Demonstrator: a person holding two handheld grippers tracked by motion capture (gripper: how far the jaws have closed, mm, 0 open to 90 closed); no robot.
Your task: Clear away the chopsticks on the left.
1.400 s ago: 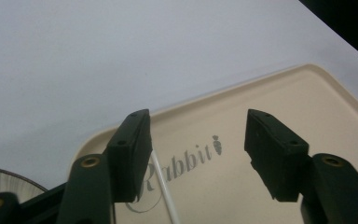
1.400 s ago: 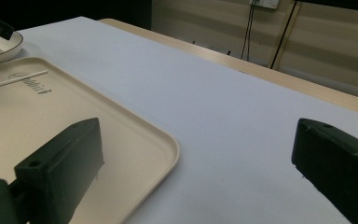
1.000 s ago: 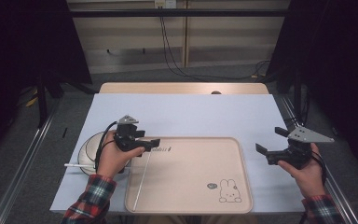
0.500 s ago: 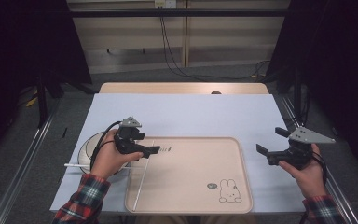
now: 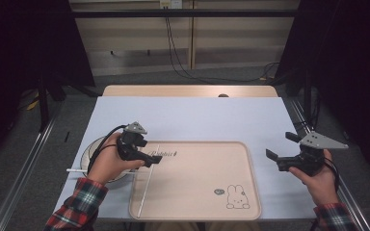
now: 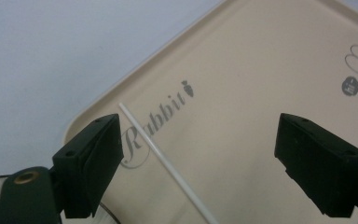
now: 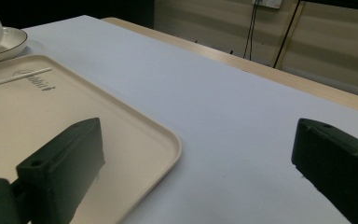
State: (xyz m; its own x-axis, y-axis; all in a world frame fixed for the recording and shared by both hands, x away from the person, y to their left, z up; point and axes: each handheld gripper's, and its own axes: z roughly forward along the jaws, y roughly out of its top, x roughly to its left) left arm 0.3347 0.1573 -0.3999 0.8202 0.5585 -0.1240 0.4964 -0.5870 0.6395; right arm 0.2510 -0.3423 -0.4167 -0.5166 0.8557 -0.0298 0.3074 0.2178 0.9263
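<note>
A beige tray (image 5: 207, 192) with a rabbit print lies on the table's near half. A thin white stick (image 5: 148, 180) rests along the tray's left side, its far end near the "Rabbit" lettering. My left gripper (image 5: 153, 159) hovers open just above that end. In the left gripper view the stick (image 6: 168, 161) runs between the wide-apart jaws of the left gripper (image 6: 200, 154), touching neither. My right gripper (image 5: 282, 146) is held open off the tray's right edge, above the table. The right gripper (image 7: 200, 158) looks across the tray (image 7: 135, 121) to the stick (image 7: 16, 77).
A white plate (image 5: 89, 149) sits left of the tray under the left hand, with a second white stick (image 5: 74, 170) poking out to its left. The pale blue table cover (image 5: 197, 120) stretches behind the tray. Dark floor and rails flank the table.
The left gripper has shifted a little toward the near edge and down over the stick's far end. The stick, the tray and the right gripper have stayed put.
</note>
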